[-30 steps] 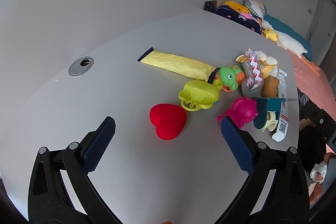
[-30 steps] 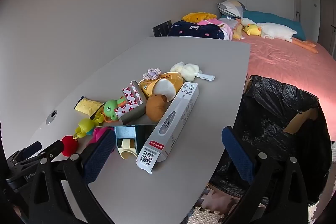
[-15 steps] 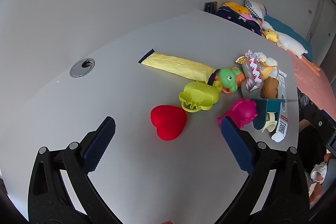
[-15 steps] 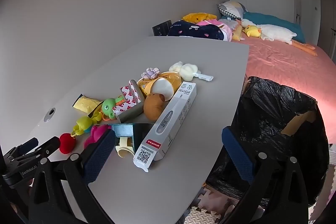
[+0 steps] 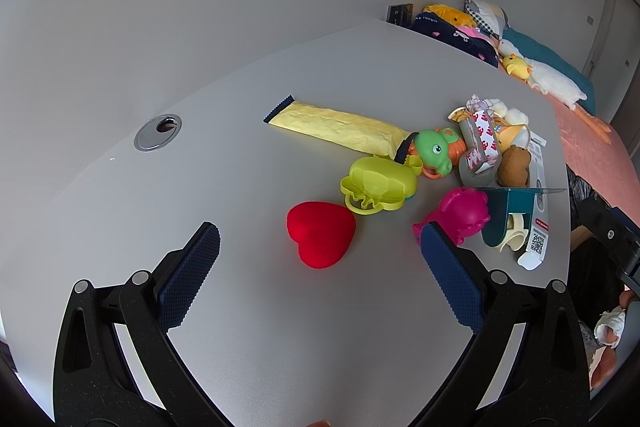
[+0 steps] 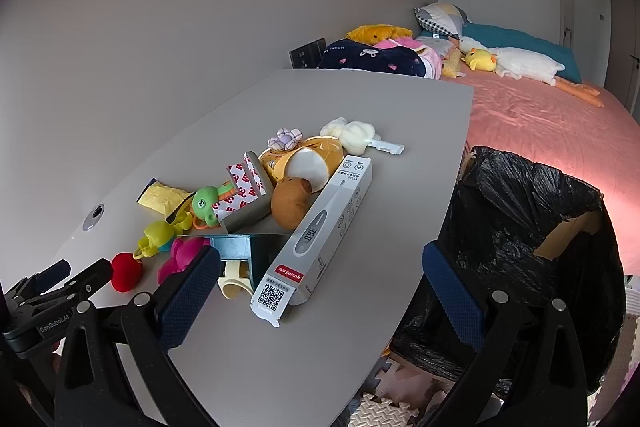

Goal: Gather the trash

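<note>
Grey table (image 6: 360, 99) filling the middle of both views, a pink bed (image 6: 540, 115) with plush toys beyond it at upper right. Black trash bag (image 6: 520, 227) lining a bin at the right of the right wrist view, just beside the table edge, mouth open, a brown cardboard flap showing at its rim. Left gripper (image 5: 316, 251) at the bottom of its own view, fingers spread wide, holding nothing, red heart (image 5: 321, 239) lying on the table between the tips. Right gripper (image 6: 320, 267) low in its view, fingers likewise spread wide and empty, near end of the thermometer box between them. Long white thermometer box (image 6: 316, 239), printed with a grey thermometer, a red label and a QR code, lying flat in the centre of the right wrist view, touching the pile. Crumpled yellow wrapper (image 5: 336, 127) with dark serrated ends, stretched flat left of the pile in the left wrist view. Red-and-white patterned packet (image 6: 244, 187) propped on a grey block mid-pile. Dark teal open box (image 6: 248, 247) at the near side of the pile. Around these, a yellow-green toy (image 5: 378, 185), magenta toy (image 5: 460, 215), green frog toy (image 5: 432, 149) and brown plush (image 6: 290, 201).
</note>
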`<state>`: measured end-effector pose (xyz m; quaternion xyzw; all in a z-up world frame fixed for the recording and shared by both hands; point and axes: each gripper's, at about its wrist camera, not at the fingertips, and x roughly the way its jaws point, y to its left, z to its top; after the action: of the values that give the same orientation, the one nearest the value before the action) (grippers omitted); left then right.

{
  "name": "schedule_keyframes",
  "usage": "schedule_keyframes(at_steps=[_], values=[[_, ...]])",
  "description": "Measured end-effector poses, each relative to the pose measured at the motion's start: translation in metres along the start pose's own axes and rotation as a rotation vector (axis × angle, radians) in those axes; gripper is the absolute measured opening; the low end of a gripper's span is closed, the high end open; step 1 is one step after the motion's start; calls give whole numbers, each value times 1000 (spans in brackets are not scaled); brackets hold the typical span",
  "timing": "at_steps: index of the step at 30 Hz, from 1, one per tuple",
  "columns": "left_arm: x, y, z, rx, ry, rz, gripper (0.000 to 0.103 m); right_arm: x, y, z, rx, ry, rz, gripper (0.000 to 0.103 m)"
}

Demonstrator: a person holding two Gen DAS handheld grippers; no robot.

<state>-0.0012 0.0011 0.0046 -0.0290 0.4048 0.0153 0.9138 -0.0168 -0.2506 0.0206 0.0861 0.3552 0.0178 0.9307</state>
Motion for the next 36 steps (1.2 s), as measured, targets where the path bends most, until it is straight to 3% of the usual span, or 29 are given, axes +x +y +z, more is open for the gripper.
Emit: schedule_keyframes(at_steps=[36], values=[[-1, -4, -3, 2, -7, -11, 97, 1, -3, 0, 0, -2, -13, 101]])
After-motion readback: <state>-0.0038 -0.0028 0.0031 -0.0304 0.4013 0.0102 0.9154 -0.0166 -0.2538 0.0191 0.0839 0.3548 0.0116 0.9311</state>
